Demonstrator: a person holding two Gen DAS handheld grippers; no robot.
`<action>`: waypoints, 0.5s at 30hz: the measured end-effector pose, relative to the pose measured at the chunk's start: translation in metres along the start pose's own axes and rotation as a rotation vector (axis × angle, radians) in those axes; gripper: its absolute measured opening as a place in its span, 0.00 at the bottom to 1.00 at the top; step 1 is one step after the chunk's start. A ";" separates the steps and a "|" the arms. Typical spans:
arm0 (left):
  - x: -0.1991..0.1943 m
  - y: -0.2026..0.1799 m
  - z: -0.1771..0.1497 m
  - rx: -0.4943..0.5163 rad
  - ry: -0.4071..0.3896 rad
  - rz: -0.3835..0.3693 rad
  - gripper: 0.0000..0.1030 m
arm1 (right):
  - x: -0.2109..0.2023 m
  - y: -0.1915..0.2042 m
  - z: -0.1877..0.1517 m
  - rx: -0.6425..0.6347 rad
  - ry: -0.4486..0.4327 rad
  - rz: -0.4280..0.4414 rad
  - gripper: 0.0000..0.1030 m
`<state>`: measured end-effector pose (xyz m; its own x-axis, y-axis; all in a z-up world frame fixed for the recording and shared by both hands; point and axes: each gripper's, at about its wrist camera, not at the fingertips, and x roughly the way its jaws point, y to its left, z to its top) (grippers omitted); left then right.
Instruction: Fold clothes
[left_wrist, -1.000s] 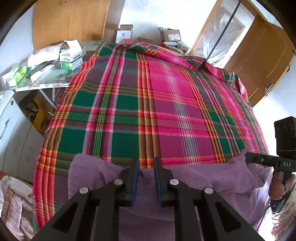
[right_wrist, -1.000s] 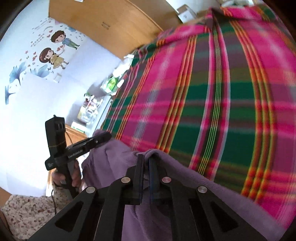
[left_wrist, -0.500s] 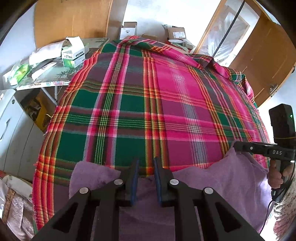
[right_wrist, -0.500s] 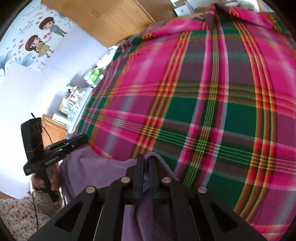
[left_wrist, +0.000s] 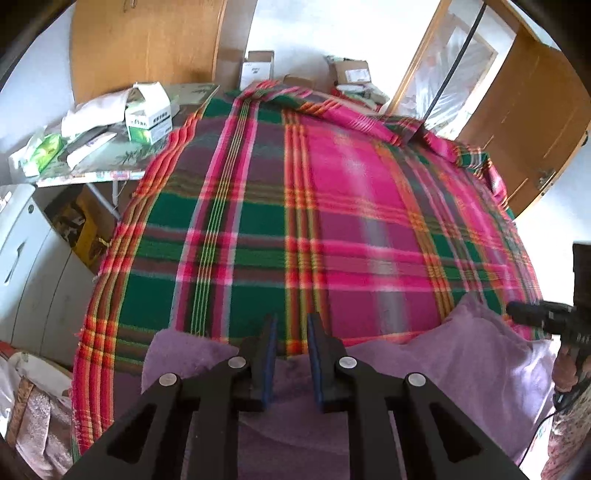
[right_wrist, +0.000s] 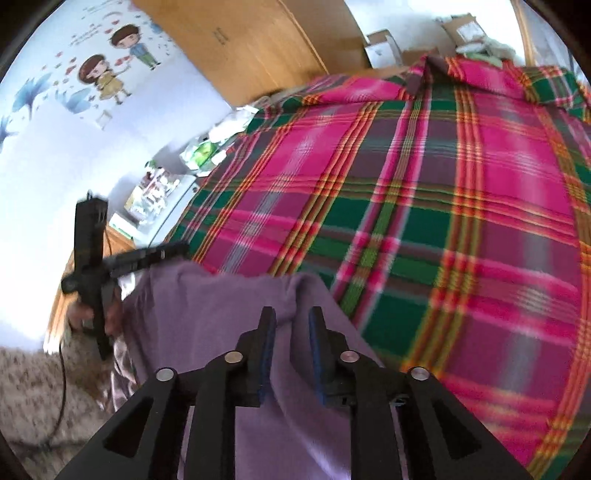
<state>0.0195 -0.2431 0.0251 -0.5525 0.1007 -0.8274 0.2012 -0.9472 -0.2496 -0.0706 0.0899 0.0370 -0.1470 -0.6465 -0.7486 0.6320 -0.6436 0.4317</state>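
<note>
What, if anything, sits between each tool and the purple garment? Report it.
Nothing visible does. The left tool and right tool both hang open directly over the purple garment, which lies at the near edge of the plaid blanket.

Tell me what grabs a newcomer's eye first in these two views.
The bright pink, green and red plaid blanket fills most of both views, spread across the bed. Along its near edge lies the soft lilac fleece garment, with the open left tool and the open right tool poised over it.
</note>
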 end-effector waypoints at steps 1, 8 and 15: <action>-0.003 -0.003 0.002 0.003 -0.008 -0.009 0.16 | -0.003 0.001 -0.005 -0.017 -0.002 -0.014 0.28; 0.000 -0.047 0.006 0.080 0.009 -0.114 0.16 | 0.025 0.008 -0.009 -0.046 0.064 0.004 0.28; 0.021 -0.060 -0.002 0.097 0.082 -0.127 0.16 | 0.032 0.014 -0.005 -0.114 0.063 -0.009 0.06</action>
<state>-0.0025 -0.1837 0.0216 -0.4998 0.2425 -0.8315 0.0523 -0.9498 -0.3084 -0.0628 0.0625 0.0166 -0.1072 -0.6120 -0.7836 0.7138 -0.5960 0.3678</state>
